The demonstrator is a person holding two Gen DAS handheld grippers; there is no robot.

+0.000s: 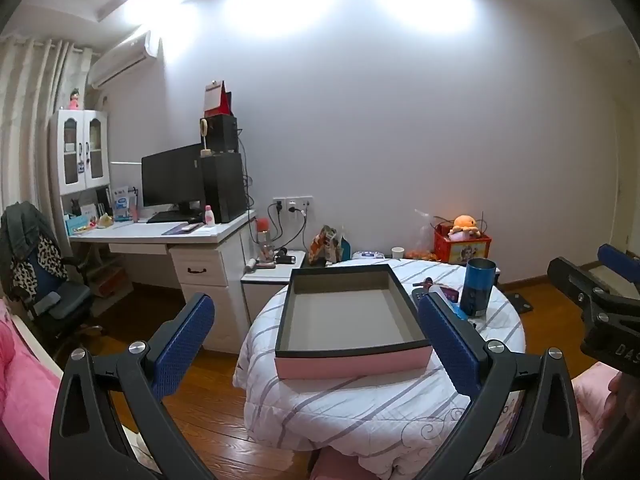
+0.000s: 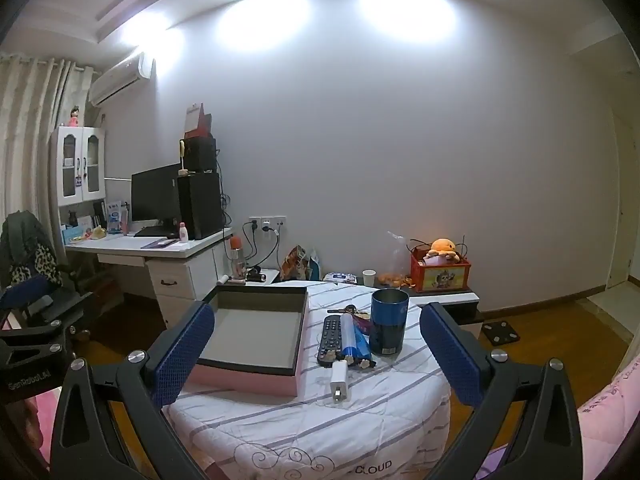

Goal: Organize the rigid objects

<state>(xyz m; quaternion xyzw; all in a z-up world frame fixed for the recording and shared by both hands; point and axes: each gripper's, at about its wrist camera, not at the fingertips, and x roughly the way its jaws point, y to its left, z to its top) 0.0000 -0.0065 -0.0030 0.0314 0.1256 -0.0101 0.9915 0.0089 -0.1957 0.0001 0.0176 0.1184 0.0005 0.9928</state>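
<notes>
Remote control (image 2: 331,335), tube (image 2: 348,334), white charger (image 2: 340,376), keys (image 2: 352,310) and blue can (image 2: 389,322) sit bunched on the striped quilt (image 2: 320,424), just right of the pink box (image 2: 256,378). That box lies open and bare inside, probably so the pieces can be dropped straight in. Both tools hang short of the quilt with nothing between their pads: the left gripper (image 1: 316,338) stands spread wide facing the box, the right gripper (image 2: 316,352) equally spread facing the pile. The can stands upright at the far right, touching or nearly touching the tube, which may crowd a reach there. Behind, a desk (image 2: 160,246) and toy crate (image 2: 440,276) stay well apart.
</notes>
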